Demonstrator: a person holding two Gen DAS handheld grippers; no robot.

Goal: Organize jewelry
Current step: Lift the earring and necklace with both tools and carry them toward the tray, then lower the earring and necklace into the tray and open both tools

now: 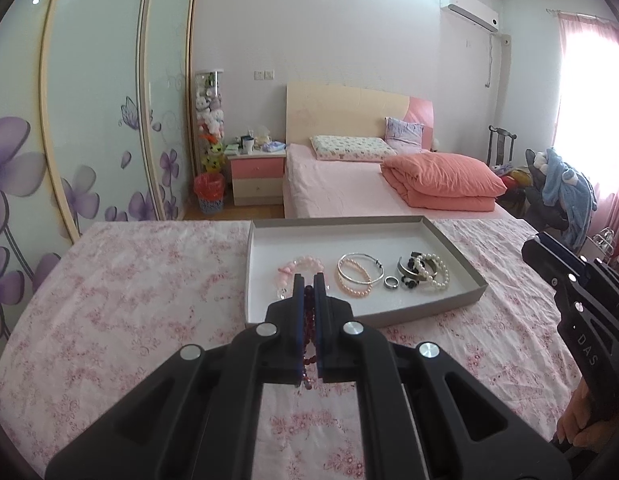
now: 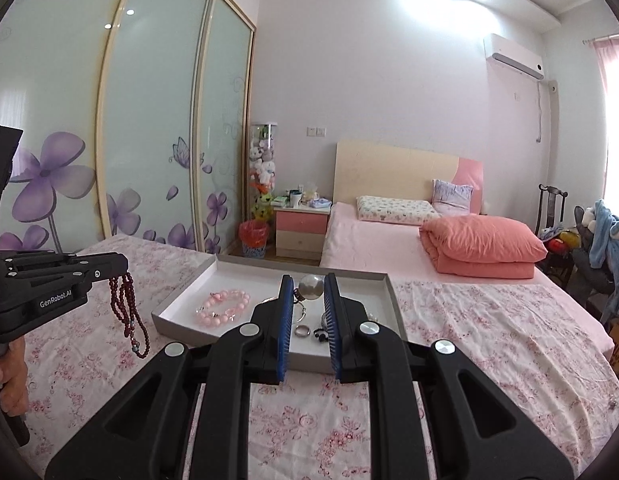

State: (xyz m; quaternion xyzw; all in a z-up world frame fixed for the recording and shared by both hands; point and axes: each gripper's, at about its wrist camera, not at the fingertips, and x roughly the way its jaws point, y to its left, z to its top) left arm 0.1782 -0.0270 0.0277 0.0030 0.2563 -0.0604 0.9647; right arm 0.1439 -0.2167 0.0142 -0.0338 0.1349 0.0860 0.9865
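Left wrist view: the left gripper (image 1: 308, 280) is clamped on a dark red bead string (image 1: 308, 320), held above the floral cloth (image 1: 129, 300). Rightward, the shallow grey tray (image 1: 449, 256) holds a pink bracelet (image 1: 297, 268), bangles (image 1: 355, 274), a ring (image 1: 390, 282) and pearl bracelets (image 1: 431, 272). The right gripper (image 2: 307, 280) pinches a pearly ball (image 2: 312, 287), seemingly on a ring.

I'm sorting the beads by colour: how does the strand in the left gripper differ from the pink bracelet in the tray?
The dark red bead strand hangs clamped in the left gripper; the pink bracelet lies flat in the tray. The strand's beads look smaller and its loops longer. Both are beaded.
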